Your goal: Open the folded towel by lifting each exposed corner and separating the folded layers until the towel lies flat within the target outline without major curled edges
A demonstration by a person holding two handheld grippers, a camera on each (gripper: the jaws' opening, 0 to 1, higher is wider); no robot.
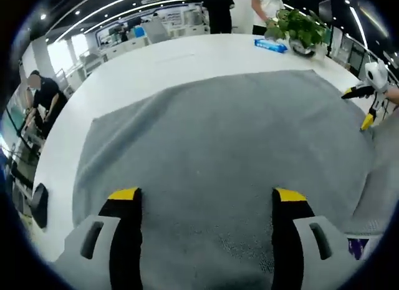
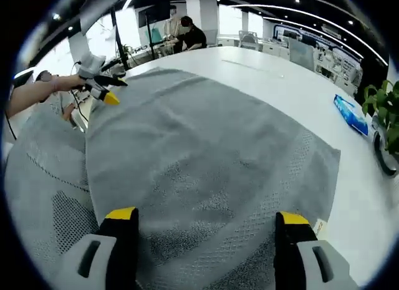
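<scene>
Towel (image 1: 218,153), grey nubbly terry rectangle, flat on white table (image 1: 156,65); both claws apart.

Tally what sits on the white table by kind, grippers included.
Grey towel: 1
Blue packet: 1
Potted plant: 1
Grippers: 2, left gripper and right gripper
Total: 5

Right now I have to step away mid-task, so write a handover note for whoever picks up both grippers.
Left gripper: open, empty, over the grey towel.
Right gripper: open, empty, over the towel's other side.
Towel: spread wide on the white table; potted plant and blue packet sit beyond it.
Done: the visible part is unfolded.
Left: one edge by the left gripper droops off the table; flatten it. No target outline is visible.
</scene>
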